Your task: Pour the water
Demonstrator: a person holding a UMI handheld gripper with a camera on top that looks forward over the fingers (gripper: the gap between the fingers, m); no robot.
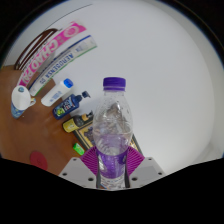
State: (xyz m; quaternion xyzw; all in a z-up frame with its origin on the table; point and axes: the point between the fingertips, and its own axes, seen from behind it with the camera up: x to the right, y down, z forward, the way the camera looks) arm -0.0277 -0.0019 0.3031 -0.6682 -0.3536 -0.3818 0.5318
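Observation:
A clear plastic water bottle (113,130) with a purple cap (114,85) stands upright between my fingers. My gripper (112,168) is shut on the bottle's lower body, and a purple pad (90,160) presses on it from each side. Water shows inside the bottle. Its base is hidden below the fingers. No cup or glass is in view.
A wooden table (12,120) lies to the left, bearing a pink and white box (55,50), a white tube (50,86), a white-capped bottle (21,98), a blue-capped bottle (68,101) and small dark items (76,123). A pale wall (170,70) fills the background.

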